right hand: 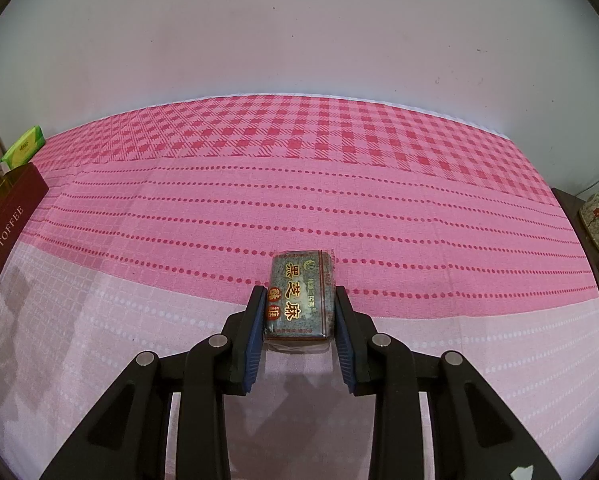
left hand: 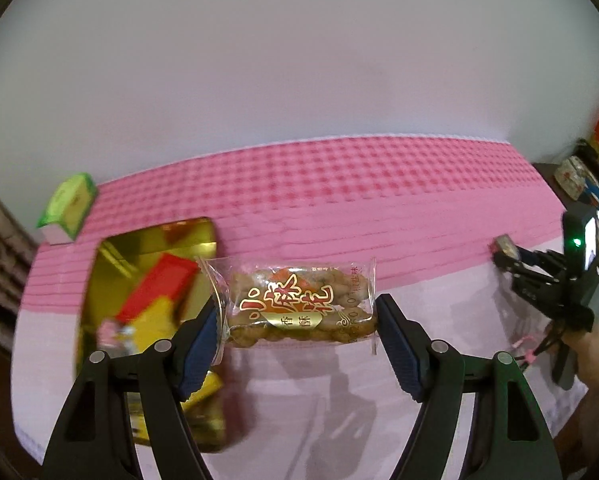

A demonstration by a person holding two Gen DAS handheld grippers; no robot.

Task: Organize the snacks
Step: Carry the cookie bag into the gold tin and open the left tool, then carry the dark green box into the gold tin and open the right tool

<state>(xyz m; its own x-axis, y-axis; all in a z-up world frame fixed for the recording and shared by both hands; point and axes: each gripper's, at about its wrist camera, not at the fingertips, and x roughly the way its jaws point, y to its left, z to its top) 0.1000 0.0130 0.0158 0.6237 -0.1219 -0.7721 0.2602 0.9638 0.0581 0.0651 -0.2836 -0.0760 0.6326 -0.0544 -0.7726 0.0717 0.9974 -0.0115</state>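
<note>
While both hands grip: each gripper has a snack clamped.
Left gripper (left hand: 299, 320): closed on the twist-snack packet (left hand: 295, 308), lifted just beside the gold tin (left hand: 155, 240).
Right gripper (right hand: 299, 328): closed on the sesame candy block (right hand: 301, 300), down on the pink tablecloth (right hand: 339, 184), well away from the tin.
Done: red and yellow packs (left hand: 159, 300) are in the tin.
Left: both held snacks.
</note>
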